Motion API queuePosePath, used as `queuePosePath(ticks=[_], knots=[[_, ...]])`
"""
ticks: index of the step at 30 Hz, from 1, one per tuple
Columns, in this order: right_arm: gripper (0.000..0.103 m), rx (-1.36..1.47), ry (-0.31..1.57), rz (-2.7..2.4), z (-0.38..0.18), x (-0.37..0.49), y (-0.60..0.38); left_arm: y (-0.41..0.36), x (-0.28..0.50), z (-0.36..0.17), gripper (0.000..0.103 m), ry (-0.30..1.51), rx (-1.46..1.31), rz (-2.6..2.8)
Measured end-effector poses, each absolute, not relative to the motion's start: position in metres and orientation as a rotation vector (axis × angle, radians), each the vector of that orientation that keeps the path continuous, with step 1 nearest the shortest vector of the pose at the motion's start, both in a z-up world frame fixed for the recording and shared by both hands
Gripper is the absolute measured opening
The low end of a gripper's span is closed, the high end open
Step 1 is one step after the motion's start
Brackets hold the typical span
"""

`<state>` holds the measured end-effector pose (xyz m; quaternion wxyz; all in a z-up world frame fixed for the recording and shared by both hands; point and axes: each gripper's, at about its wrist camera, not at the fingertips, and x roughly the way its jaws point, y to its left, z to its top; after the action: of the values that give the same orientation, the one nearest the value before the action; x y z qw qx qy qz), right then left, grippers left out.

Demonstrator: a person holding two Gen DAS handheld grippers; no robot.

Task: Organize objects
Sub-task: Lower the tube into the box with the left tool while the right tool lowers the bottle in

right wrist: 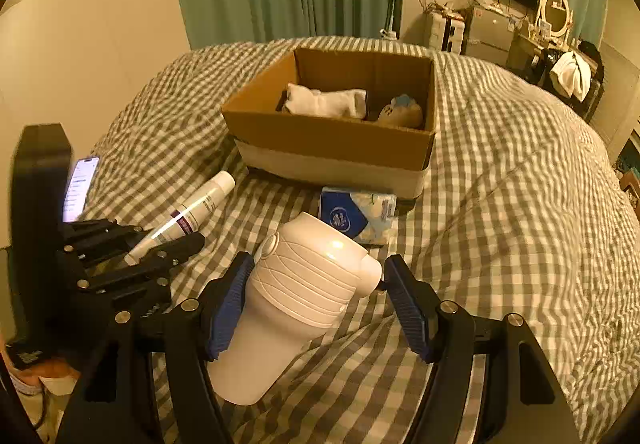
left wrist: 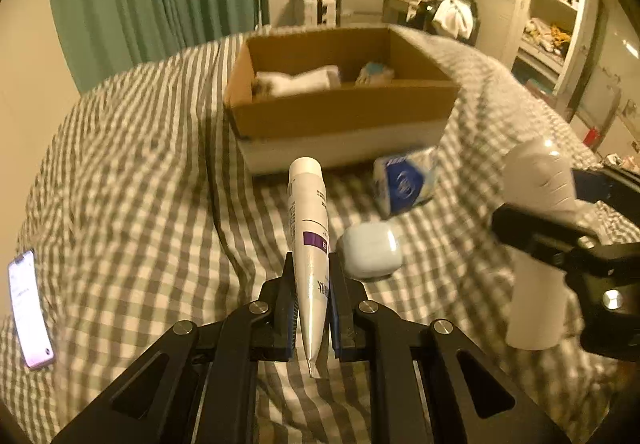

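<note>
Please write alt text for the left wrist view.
The left gripper has its jaws shut on a white tube above a checked bed cover. Beyond it are a cardboard box, a tissue pack and a pale blue case.

Both handheld tools are matte black plastic. The left gripper [left wrist: 312, 308] has two angled linkage arms per side with long cut-out slots, joined by round silver screw heads, and its fingers [left wrist: 285, 318] carry dark blue pads on their inner faces. The right gripper [right wrist: 320, 300] is built the same: black slotted arms, silver pivot screws, and ribbed blue pads [right wrist: 230, 306]. Seen from the right gripper, a tall black block rises behind the left one.
</note>
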<state>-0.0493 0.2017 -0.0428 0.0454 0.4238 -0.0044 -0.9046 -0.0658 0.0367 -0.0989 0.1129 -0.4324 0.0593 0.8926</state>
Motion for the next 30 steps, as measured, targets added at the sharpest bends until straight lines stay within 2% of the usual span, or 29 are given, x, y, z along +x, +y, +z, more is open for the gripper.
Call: queuePosePath(ticks=[18, 30], knots=[[0.067, 1.072, 0.111, -2.903, 0.042, -0.023, 0.204, 0.052, -0.054, -0.001, 0.012, 0.215, -0.994, 2.693], [0.067, 0.919, 0.181, -2.992, 0.11, -0.064, 0.219, 0.059, -0.1, 0.05, 0.012, 0.251, -0.874, 2.744]])
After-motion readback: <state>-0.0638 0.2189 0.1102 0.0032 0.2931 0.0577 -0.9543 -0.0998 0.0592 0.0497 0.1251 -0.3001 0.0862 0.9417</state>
